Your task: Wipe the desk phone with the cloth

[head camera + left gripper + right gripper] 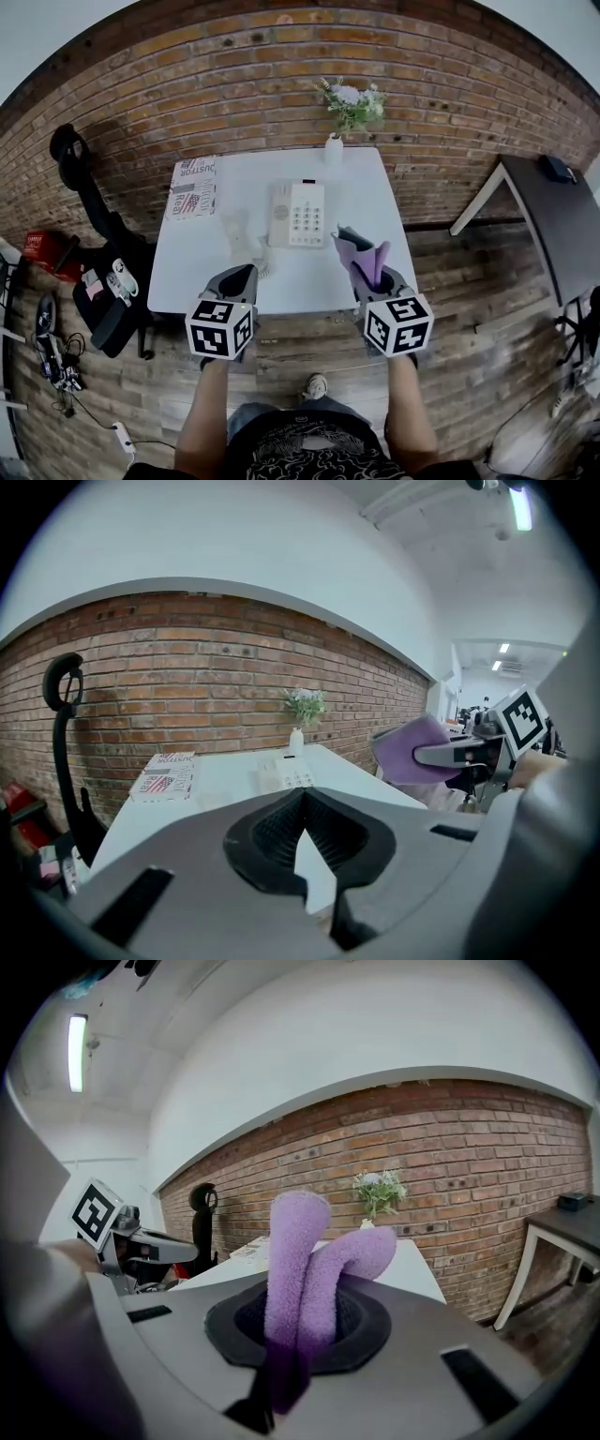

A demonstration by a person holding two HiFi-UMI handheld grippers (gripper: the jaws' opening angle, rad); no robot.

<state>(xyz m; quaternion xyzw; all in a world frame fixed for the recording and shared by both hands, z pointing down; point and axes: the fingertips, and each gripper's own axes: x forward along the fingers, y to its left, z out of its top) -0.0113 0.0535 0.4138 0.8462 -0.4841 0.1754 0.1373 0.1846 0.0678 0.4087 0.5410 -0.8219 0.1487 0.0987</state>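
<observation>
The white desk phone (296, 214) lies flat in the middle of the white table (366, 202), its handset on its left side and a coiled cord (246, 246) trailing toward me. It shows small and far in the left gripper view as the phone (286, 772). My right gripper (368, 279) hovers at the table's near edge, right of the phone, shut on a folded purple cloth (362, 255) that sticks up from the jaws; the cloth (309, 1279) fills the right gripper view. My left gripper (239, 277) hangs at the near edge, shut and holding nothing, its tips (302, 803) touching.
A printed book (194, 187) lies at the table's back left. A white vase with flowers (335, 148) stands at the back edge against the brick wall. A dark side table (562, 225) stands to the right; a bag and black chair (103, 281) to the left.
</observation>
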